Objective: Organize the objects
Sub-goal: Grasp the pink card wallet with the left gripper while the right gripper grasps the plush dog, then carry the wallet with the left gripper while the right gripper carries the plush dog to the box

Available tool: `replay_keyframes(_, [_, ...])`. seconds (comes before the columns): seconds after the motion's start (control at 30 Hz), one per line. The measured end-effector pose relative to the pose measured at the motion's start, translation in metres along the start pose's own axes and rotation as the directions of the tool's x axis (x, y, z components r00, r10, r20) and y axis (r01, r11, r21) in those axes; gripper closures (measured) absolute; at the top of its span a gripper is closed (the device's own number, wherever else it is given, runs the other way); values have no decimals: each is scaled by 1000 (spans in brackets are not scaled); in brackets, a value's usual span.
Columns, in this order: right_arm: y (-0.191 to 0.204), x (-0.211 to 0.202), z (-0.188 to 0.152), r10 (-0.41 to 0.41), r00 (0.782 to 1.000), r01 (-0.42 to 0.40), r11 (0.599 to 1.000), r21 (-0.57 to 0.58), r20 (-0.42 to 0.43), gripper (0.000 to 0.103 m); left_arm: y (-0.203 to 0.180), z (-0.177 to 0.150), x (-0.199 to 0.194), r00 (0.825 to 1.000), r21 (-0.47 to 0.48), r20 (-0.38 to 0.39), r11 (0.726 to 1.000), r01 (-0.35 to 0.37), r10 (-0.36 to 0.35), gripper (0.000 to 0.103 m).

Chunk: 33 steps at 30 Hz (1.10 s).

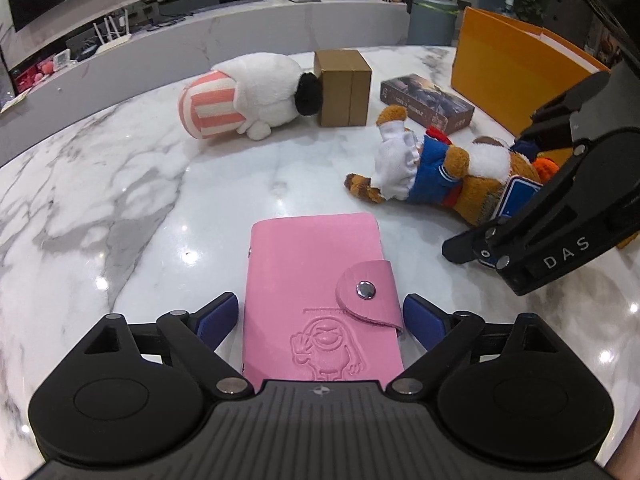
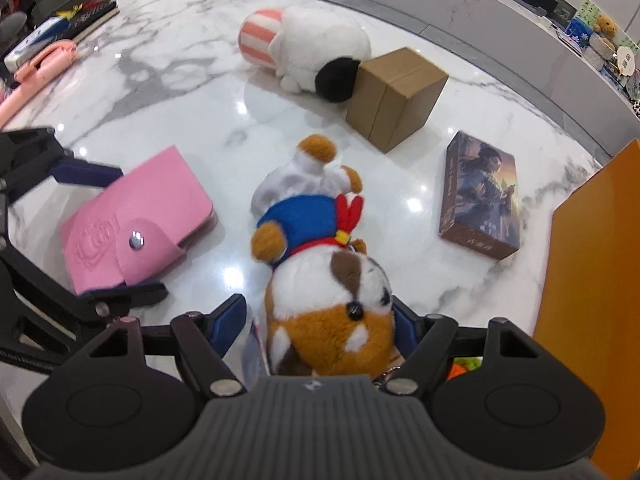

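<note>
Left gripper (image 1: 320,318): jaws spread wide, pads clear of the pink card wallet (image 1: 316,300) lying flat between them. Right gripper (image 2: 320,320): half-closed, blue pads pressing the brown plush dog (image 2: 320,264) by its head. Marble table (image 1: 120,200): bare at 9 o'clock; cardboard box (image 1: 344,88) at 12, orange bag (image 1: 516,76) at 2.

Tabletop (image 1: 120,184): polished marble look, glossy, bright glints. Pink card holder (image 1: 316,280): smooth leather-like cover, embossed figure, shiny metal snap. Brown dog plush (image 2: 332,280) and white plush (image 1: 256,92): fuzzy cloth. Small box (image 1: 344,88): matt brown cardboard. Gripper (image 1: 322,320) bodies: matt black plastic.
</note>
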State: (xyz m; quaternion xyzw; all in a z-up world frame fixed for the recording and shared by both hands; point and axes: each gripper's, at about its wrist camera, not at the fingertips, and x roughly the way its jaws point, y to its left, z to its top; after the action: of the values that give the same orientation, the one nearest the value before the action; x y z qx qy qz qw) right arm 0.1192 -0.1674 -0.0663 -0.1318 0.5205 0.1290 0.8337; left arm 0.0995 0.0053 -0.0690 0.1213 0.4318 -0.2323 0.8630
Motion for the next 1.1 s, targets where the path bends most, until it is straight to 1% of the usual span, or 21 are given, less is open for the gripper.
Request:
replay_keyframes(0.03, [0,0,0,1,1000,-1,1000,2,1,27,0,0,0,1000,-10,1,1000,-3,3,0])
replay_keyframes(0.13, [1,0,1,-5,1000,5,1000,4,-4,28,0,4,-2,1000,-8,-19,1000,3,-3,9])
replay_keyframes(0.47, [15,-4,-4,-9,1000,9,1000,-30,2,30,-1,1,-8,998,-6,-54,1000,27,-27,11])
replay_keyframes(0.5, [17,-4,-4,-9,1000,9,999,-33,1,31,-2,0,-9,998,-3,-56,999,32,-32,11])
replay_keyframes(0.6, [19,-6,-3,-6,1000,5,999,-43,-5,44,-4,-3,-11,997,8,-57,999,43,-43,11])
replay_keyframes(0.63, [20,-7,-3,-9,1000,8,999,-48,-9,45,-5,-4,-12,997,11,-57,999,44,-44,11])
replay_keyframes(0.8, [25,-14,-5,-25,1000,25,996,-81,-1,47,-6,-6,-18,997,-2,-54,999,50,-50,11])
replay_keyframes(1.1, [27,-39,-2,-47,998,50,994,-95,33,48,-10,-12,-40,998,-36,-11,998,55,-55,12])
